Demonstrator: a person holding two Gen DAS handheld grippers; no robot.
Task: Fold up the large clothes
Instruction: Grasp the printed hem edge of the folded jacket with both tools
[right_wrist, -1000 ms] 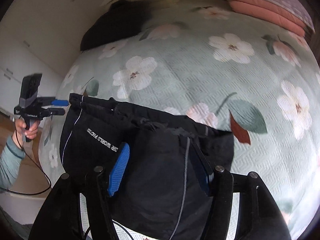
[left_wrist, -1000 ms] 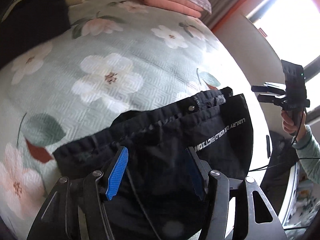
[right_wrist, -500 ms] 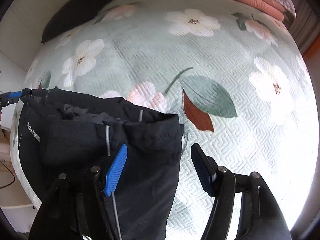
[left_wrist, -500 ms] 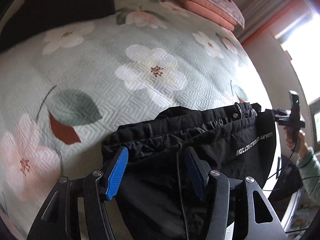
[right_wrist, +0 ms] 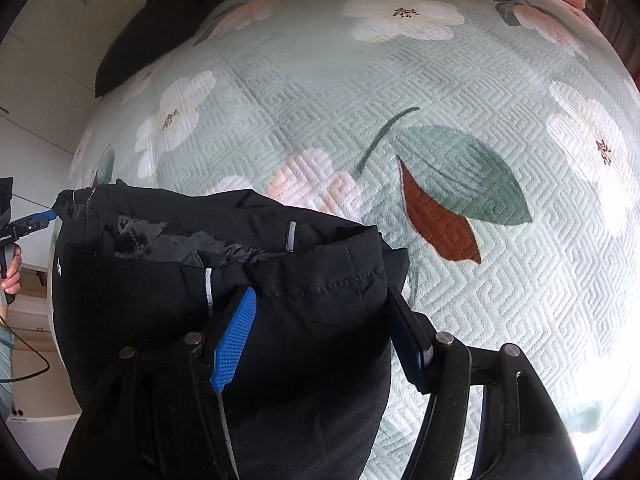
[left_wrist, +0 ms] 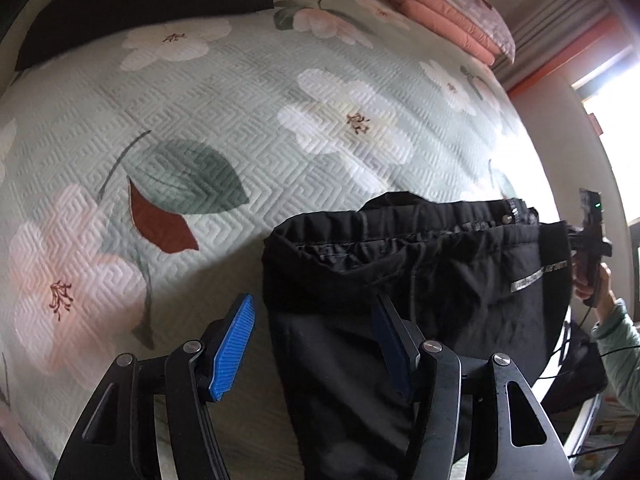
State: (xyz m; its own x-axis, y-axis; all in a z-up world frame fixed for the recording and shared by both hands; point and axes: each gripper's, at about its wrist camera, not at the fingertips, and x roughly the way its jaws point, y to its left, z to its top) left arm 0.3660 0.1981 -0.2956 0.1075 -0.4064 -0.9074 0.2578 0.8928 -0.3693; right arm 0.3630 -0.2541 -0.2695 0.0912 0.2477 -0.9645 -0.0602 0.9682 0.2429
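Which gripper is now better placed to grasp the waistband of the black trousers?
Right, probably. The right gripper is open with the black trousers filling its gap; the left gripper straddles only their edge.

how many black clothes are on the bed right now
2. The black trousers lie at the near edge of the bed, waistband spread across. A second dark garment lies at the far side. More may lie out of view.
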